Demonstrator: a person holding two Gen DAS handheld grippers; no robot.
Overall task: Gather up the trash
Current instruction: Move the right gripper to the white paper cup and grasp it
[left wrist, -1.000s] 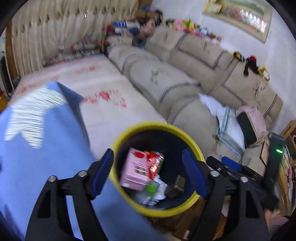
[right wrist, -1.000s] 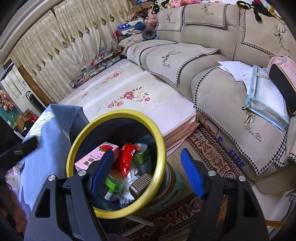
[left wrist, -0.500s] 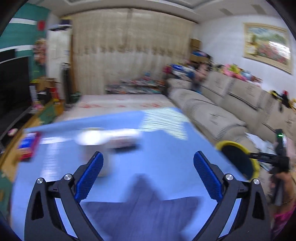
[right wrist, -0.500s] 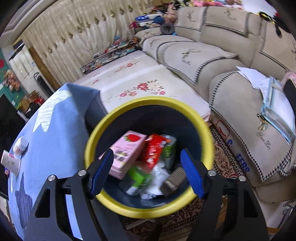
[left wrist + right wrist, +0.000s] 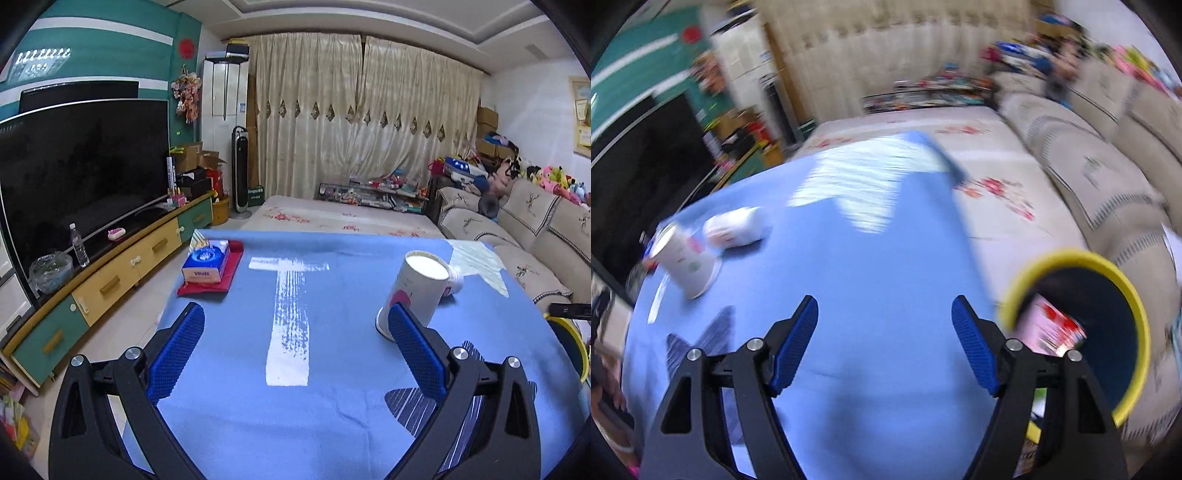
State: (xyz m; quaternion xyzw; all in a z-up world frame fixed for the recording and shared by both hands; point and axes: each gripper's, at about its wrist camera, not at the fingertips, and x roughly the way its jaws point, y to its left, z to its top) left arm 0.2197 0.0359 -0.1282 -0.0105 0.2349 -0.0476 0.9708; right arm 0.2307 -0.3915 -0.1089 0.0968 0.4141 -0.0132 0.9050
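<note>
Two pieces of trash are seen on the blue-clothed counter [image 5: 332, 369]: a white paper cup [image 5: 417, 291] standing tilted, leaned against a small white bottle [image 5: 455, 284] lying on its side behind it. Both sit ahead and to the right of the left tool [image 5: 295, 354], the cup just past its right pad [image 5: 415, 354]. In the right wrist view, which is blurred, the same pair is seen far ahead-left of the right tool [image 5: 882, 343].

Left tool: jaws spread about as wide as they go, nothing between them, apparently readied for the cup's wide body. Right tool: jaws parted, nothing gripped, only cloth seen between the pads.

A yellow-rimmed bin [image 5: 1108, 332] stands off the counter's edge, to the right of the right tool, with a pink carton [image 5: 1052, 328] already inside; likely kept there for short drops. A tissue pack [image 5: 207, 260] on a red cloth, ahead-left of the left tool, is judged not trash.
</note>
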